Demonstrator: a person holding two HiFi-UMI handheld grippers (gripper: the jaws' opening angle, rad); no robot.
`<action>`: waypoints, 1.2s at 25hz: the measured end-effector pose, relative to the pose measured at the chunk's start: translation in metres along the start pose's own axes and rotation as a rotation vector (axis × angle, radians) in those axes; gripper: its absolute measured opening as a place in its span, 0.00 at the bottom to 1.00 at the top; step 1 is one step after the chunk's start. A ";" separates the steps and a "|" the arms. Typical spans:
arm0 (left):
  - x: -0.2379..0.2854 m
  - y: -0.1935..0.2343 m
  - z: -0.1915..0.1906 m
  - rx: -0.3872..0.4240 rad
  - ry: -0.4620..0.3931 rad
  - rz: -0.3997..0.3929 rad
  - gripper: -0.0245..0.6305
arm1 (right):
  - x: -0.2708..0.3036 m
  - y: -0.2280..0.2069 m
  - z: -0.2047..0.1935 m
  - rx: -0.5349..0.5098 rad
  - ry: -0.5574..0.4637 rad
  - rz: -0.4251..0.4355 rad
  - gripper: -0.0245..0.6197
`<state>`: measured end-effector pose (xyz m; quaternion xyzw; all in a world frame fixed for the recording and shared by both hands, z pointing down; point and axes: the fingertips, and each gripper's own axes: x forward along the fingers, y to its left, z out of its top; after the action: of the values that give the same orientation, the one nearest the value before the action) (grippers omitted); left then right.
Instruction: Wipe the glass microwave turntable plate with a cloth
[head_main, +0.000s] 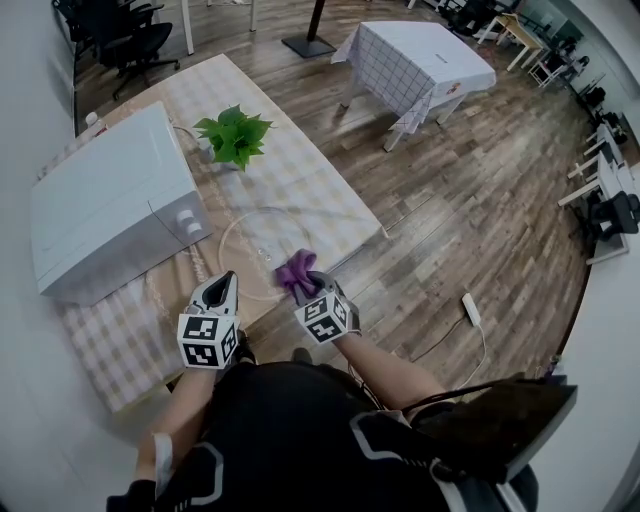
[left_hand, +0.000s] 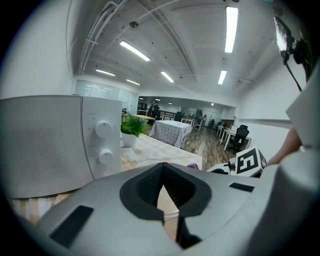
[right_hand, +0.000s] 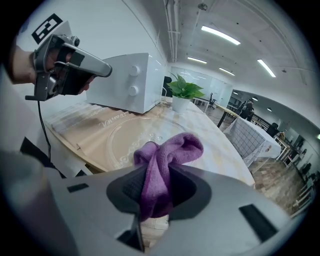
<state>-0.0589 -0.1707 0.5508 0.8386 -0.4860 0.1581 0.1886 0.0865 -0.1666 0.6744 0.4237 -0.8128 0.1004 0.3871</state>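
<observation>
The clear glass turntable plate (head_main: 240, 228) lies flat on the checked tablecloth, in front of the white microwave (head_main: 110, 205). My right gripper (head_main: 303, 283) is shut on a bunched purple cloth (head_main: 297, 268), held just above the plate's near right rim. In the right gripper view the cloth (right_hand: 167, 152) sticks up out of the jaws, with the plate (right_hand: 127, 137) beyond it. My left gripper (head_main: 226, 282) hovers over the table's near edge, left of the plate, jaws together and holding nothing. The plate's rim (left_hand: 145, 162) shows just past its tips (left_hand: 162, 167).
A potted green plant (head_main: 235, 135) stands on the table behind the plate. The table's front edge (head_main: 340, 255) drops to wooden floor. A second covered table (head_main: 420, 60) stands further off, office chairs (head_main: 130, 40) at the back left, and a power strip (head_main: 470, 308) lies on the floor.
</observation>
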 end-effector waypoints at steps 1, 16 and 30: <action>0.000 0.000 0.000 -0.001 -0.001 0.001 0.04 | -0.002 0.001 -0.002 -0.005 0.001 0.002 0.19; -0.014 0.033 0.002 -0.042 -0.015 0.052 0.04 | 0.015 -0.010 0.046 0.035 -0.037 0.005 0.19; -0.017 0.092 0.009 -0.067 -0.013 0.087 0.04 | 0.103 -0.013 0.145 -0.016 -0.080 0.026 0.19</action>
<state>-0.1468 -0.2044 0.5504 0.8110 -0.5281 0.1442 0.2065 -0.0174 -0.3086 0.6469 0.4135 -0.8339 0.0817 0.3562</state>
